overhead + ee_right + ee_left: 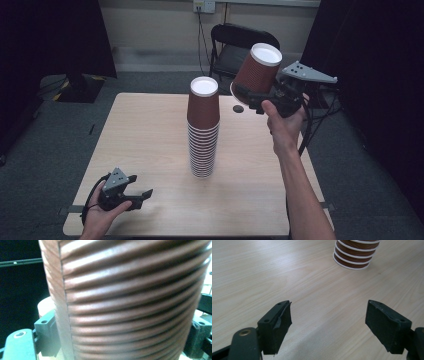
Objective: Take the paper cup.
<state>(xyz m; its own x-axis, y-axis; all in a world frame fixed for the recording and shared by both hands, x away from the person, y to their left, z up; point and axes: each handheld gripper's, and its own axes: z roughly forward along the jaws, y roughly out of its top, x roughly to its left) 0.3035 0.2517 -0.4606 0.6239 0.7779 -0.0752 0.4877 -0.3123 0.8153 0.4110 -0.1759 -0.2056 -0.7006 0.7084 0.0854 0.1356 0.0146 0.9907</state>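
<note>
We start at the right gripper [248, 98]: its jaws are clamped on a brown ribbed paper cup [258, 70], one jaw on each side of the cup wall near the rim end. In the right gripper view the cup's ridged wall [130, 302] sits between the two jaws, pressed by both. We see the cup held upside down and tilted, its white base up and leaning away from the right hand [282, 122], well above the table [145, 130]. The grey three-cornered plate [307, 73] sits on top of this gripper, just behind the cup.

Down and to the left of the held cup we see the cup stack [203, 127], upside down on the table, upright, clear of the held cup. The held cup is higher than the stack's top and off to its right, not touching it.

The left gripper [145, 196] rests low at the near left part of the table, held by the left hand [100, 212]. Its jaws stand wide apart with nothing between them; in the left gripper view we see bare wood between the pads [280, 322]. The stack's bottom rims [353, 255] show ahead of these jaws, to their right, well apart.

Beyond the right gripper, past the table's far edge, stands a black folding chair [235, 47]. A small dark hole [238, 108] in the tabletop lies just below the held cup.
</note>
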